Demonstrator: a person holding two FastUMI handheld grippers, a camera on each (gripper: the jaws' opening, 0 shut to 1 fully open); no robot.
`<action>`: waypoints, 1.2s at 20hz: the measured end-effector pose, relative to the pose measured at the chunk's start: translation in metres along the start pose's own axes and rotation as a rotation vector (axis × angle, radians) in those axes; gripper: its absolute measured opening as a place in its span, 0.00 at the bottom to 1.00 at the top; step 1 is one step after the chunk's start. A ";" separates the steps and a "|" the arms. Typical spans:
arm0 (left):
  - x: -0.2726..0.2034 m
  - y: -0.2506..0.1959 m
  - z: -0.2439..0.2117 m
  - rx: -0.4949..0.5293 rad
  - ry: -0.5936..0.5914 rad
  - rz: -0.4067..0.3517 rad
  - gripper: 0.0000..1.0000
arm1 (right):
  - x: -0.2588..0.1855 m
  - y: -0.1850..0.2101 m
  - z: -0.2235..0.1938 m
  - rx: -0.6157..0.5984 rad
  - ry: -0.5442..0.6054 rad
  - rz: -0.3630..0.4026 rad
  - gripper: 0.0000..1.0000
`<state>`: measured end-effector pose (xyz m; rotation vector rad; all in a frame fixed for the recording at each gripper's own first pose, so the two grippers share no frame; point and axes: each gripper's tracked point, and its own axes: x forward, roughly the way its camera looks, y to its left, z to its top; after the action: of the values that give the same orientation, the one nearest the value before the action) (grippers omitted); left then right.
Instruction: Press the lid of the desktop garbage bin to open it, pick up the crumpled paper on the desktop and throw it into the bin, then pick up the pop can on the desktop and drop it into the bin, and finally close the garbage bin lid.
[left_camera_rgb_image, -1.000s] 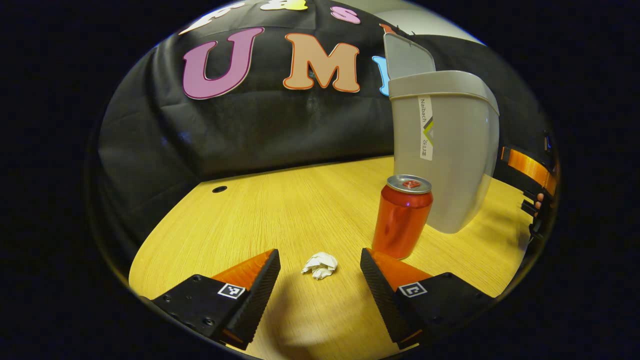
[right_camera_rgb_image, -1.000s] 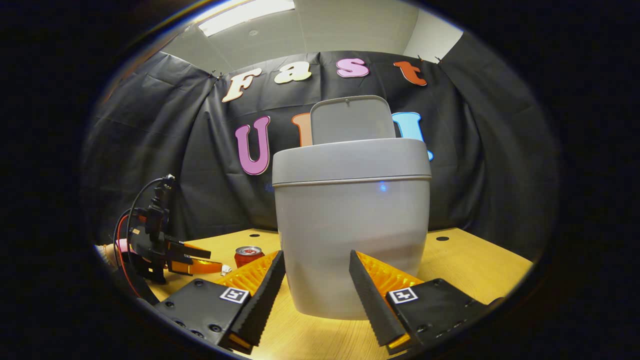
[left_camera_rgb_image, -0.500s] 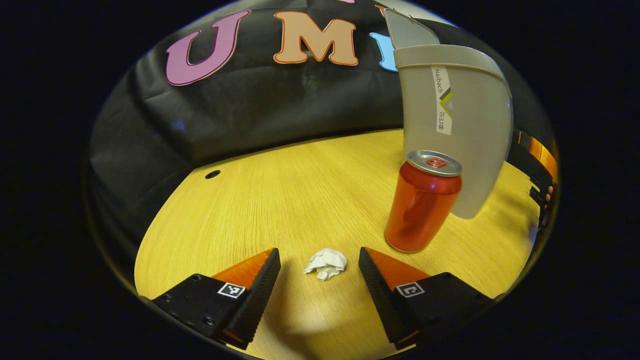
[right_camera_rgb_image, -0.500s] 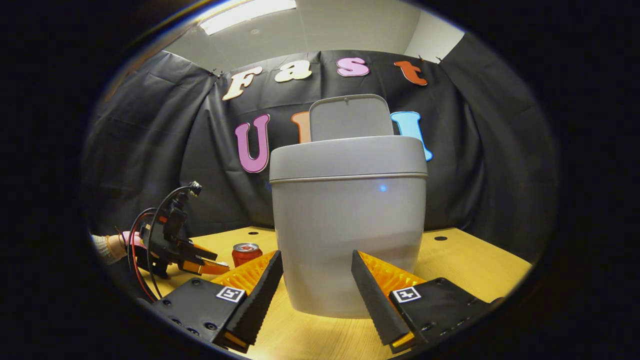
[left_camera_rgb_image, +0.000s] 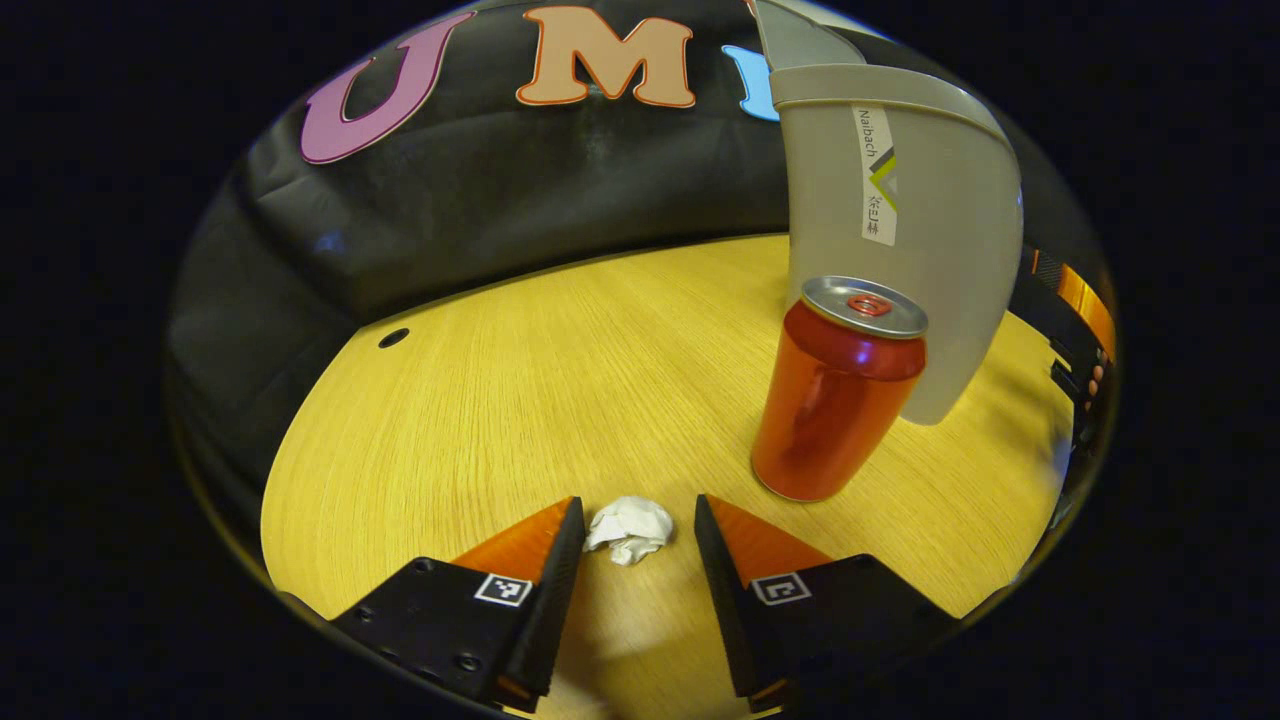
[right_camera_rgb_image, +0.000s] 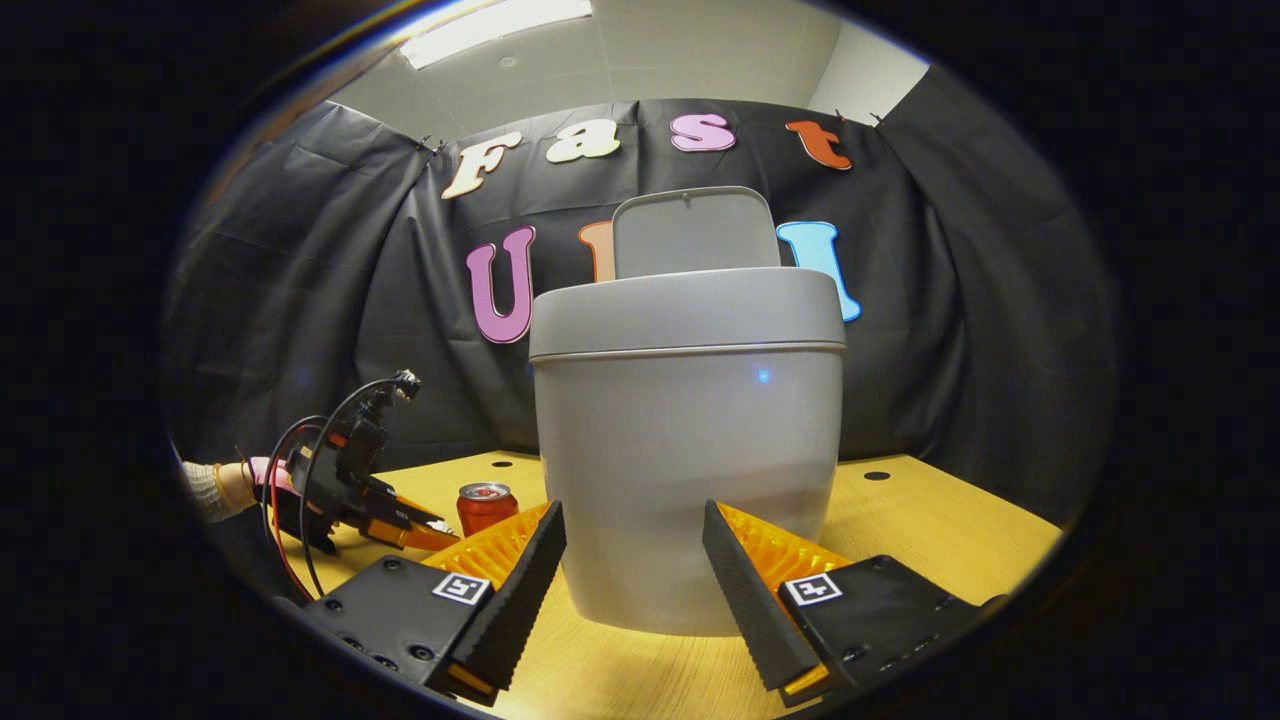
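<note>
The bin (left_camera_rgb_image: 900, 230) carries a narrow white strip label down its side in the left gripper view; the rig rules keep its wording unread, and below the writing sits a small chevron mark in grey and yellow-green. The right gripper view faces a plain side of the bin (right_camera_rgb_image: 690, 450), with a small blue glint on the wall. The can (left_camera_rgb_image: 835, 390) is red with a silver top and a red tab; no writing can be made out on it. It stands upright on the worktop (left_camera_rgb_image: 560, 390), just in front of the bin. The paper (left_camera_rgb_image: 628, 528), a small white crumpled ball, lies on the worktop between the fingers of the left gripper (left_camera_rgb_image: 630, 520). That gripper is spread, with the fingers close on either side of the paper, and I cannot tell whether either one touches it. Each finger base bears a small square black-and-white marker. The right gripper (right_camera_rgb_image: 632, 535) is spread too, its fingers pointing at the lower wall of the bin and holding nothing. The right gripper view gives the lid (right_camera_rgb_image: 695, 232) standing open, upright behind the rim, and the ceiling light above the booth wall. It also shows the left gripper (right_camera_rgb_image: 420, 528) farther off with a sleeve and cables behind it, low over the worktop, near the can (right_camera_rgb_image: 484, 505).
</note>
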<state>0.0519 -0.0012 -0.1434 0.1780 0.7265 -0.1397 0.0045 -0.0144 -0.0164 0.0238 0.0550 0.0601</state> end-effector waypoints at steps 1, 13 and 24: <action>0.001 -0.002 0.000 0.005 0.005 -0.006 0.60 | 0.000 -0.001 0.000 -0.001 0.001 0.000 0.94; -0.007 0.002 0.014 0.041 -0.018 0.019 0.23 | -0.001 -0.005 -0.001 -0.001 0.005 -0.007 0.92; -0.051 0.004 0.117 0.090 -0.240 0.043 0.18 | -0.006 -0.001 0.004 0.000 0.011 0.001 0.92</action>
<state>0.0903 -0.0182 -0.0233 0.2576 0.4774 -0.1500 -0.0009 -0.0162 -0.0125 0.0232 0.0656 0.0610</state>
